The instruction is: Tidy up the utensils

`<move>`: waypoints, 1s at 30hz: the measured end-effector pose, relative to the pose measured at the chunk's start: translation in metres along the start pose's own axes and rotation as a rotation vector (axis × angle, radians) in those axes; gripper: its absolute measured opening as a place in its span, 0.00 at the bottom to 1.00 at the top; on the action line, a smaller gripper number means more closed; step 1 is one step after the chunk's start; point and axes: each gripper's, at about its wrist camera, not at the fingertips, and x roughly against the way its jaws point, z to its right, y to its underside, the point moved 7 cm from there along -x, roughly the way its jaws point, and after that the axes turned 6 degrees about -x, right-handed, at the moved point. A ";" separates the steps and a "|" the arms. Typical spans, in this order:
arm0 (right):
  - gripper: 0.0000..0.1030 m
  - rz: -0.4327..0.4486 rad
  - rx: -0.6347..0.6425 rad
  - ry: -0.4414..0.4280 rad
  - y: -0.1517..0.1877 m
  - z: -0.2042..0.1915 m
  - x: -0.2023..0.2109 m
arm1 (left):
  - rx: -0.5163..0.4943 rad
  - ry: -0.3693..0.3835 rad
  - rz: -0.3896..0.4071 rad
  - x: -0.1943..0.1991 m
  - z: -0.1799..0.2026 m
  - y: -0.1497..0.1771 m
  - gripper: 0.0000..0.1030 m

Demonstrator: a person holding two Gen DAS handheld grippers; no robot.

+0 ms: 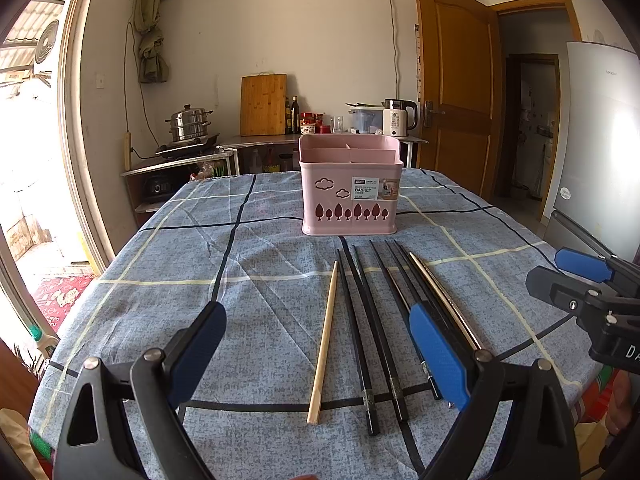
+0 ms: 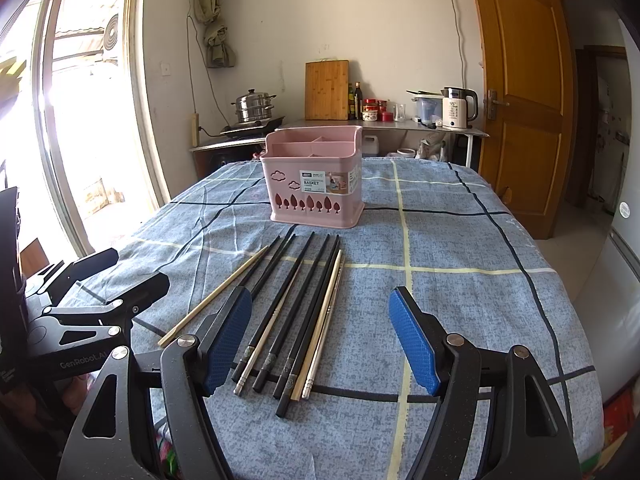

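Both grippers wide open and holding nothing: left gripper (image 1: 318, 354) above the near ends of the chopsticks (image 1: 362, 332), right gripper (image 2: 320, 340) just beside them. Chopsticks side by side on the blue checked tablecloth (image 1: 256, 312), mostly black, one pale wooden stick (image 1: 325, 340) at the left. Pink basket (image 1: 350, 188) upright right behind their far tips.

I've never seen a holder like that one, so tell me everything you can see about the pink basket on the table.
The pink basket looks like smooth plastic, boxy with rounded corners, standing upright on the blue checked tablecloth. Inner walls split it into several compartments, and nothing shows above its rim. Its front has cut-out clouds and a row of cut-out trees, plus a shop label reading BASKET. The back wall rises higher than the front. It sits just beyond the tips of the chopsticks, seemingly not touching them; neither gripper touches it.
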 end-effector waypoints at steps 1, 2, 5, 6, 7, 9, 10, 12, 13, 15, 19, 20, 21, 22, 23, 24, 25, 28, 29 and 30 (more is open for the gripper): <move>0.69 0.001 0.000 0.000 0.000 0.000 0.000 | 0.000 0.000 0.000 0.000 0.000 0.000 0.92; 0.69 0.001 0.001 0.000 0.000 0.000 0.000 | 0.000 0.001 0.000 0.000 0.000 0.000 0.92; 0.69 0.000 0.000 0.000 0.000 0.000 0.000 | -0.001 0.000 0.000 0.000 0.000 0.001 0.92; 0.69 0.001 0.000 0.000 0.000 0.000 0.000 | -0.001 0.000 0.000 0.000 0.000 0.001 0.92; 0.69 0.001 0.001 0.000 0.000 0.000 0.000 | -0.002 -0.001 0.000 0.000 0.000 0.001 0.92; 0.69 -0.001 -0.001 -0.001 0.000 0.000 0.000 | -0.001 0.000 0.000 0.000 0.000 0.001 0.92; 0.69 0.000 -0.001 -0.001 0.000 0.000 0.000 | -0.001 0.000 0.001 0.000 -0.001 0.001 0.92; 0.69 0.001 0.001 0.000 0.000 0.000 0.000 | -0.001 -0.001 0.001 0.000 -0.001 0.001 0.92; 0.69 0.001 0.001 0.000 0.001 0.001 0.000 | -0.001 -0.001 0.000 -0.001 -0.001 0.001 0.92; 0.69 0.001 0.001 0.000 0.002 0.001 0.000 | -0.001 -0.001 0.001 0.000 0.000 0.001 0.92; 0.69 0.000 0.000 -0.001 0.002 0.001 0.000 | 0.000 -0.001 -0.001 -0.001 0.000 0.002 0.92; 0.69 0.000 0.000 0.000 0.002 0.001 0.000 | 0.000 -0.001 -0.001 -0.001 0.000 0.002 0.92; 0.69 0.000 0.001 0.000 0.002 0.001 0.000 | 0.000 -0.001 -0.001 -0.001 0.000 0.002 0.92; 0.69 0.001 0.001 0.000 0.002 0.001 0.000 | 0.000 -0.001 -0.002 -0.001 0.000 0.002 0.92; 0.69 0.000 0.001 -0.001 0.002 0.001 0.000 | 0.000 -0.001 -0.001 -0.001 0.000 0.002 0.92; 0.69 0.001 0.001 0.000 0.002 0.001 0.000 | 0.000 -0.001 -0.001 -0.001 0.000 0.002 0.92; 0.69 0.001 0.001 0.000 0.002 0.001 0.000 | -0.001 -0.001 -0.001 -0.001 0.000 0.002 0.92; 0.69 -0.001 0.000 -0.001 0.002 0.001 0.000 | 0.000 -0.002 -0.003 -0.002 0.000 0.003 0.92; 0.69 0.001 0.001 0.000 0.002 0.001 0.000 | 0.000 -0.001 -0.004 -0.002 0.000 0.003 0.92; 0.69 0.001 0.001 0.000 0.002 0.001 0.000 | 0.001 -0.001 -0.005 -0.003 -0.001 0.004 0.92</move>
